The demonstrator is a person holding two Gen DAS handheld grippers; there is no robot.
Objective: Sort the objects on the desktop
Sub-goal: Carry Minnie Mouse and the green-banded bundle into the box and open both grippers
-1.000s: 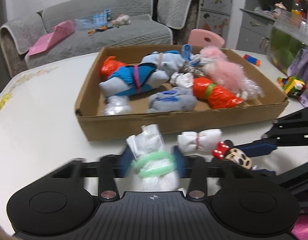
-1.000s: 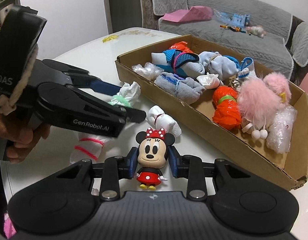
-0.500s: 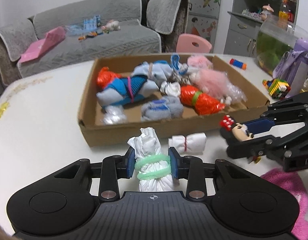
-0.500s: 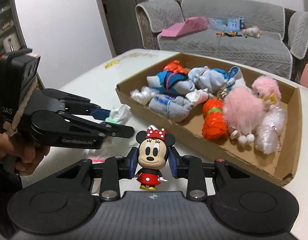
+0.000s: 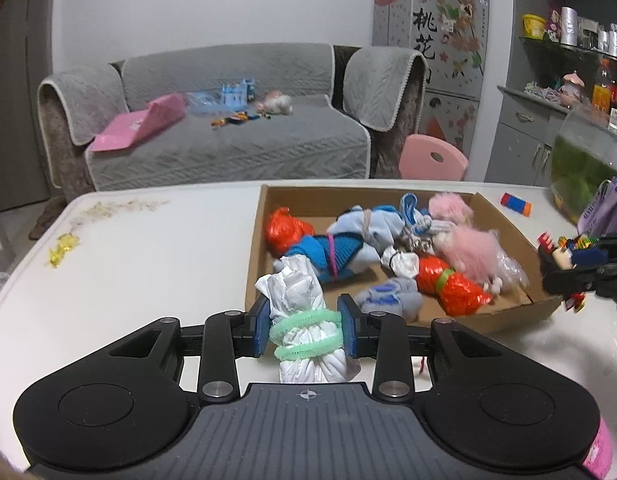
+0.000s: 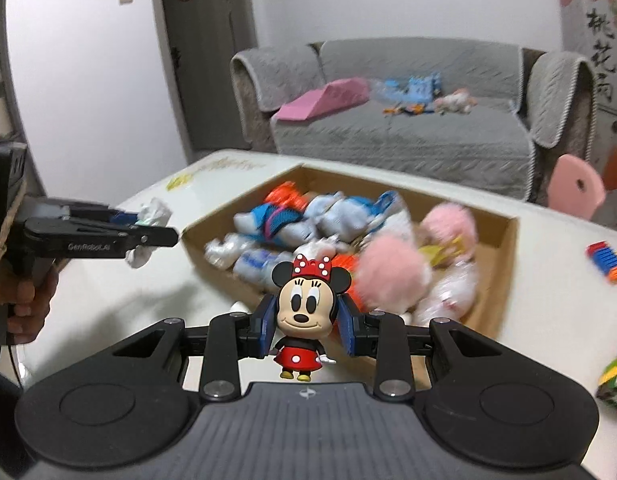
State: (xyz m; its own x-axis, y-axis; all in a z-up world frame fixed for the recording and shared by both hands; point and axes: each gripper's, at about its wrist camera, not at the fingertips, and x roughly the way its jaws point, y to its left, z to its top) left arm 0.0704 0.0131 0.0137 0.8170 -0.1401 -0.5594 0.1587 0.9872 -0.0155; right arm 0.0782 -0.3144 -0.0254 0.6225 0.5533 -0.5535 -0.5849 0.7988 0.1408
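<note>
Glossy plastic doll (image 6: 304, 312); matt cardboard box (image 5: 392, 196).

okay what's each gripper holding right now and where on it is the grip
The left gripper holds the white bundle at its middle, across the green bands. The right gripper holds the mouse figure by the sides of its head.

Grey sofa (image 5: 228, 132) with pink folder (image 5: 138, 128), small pink chair (image 5: 434, 158), decorated fridge (image 5: 428, 36), green-filled tank (image 5: 584, 160)
</note>
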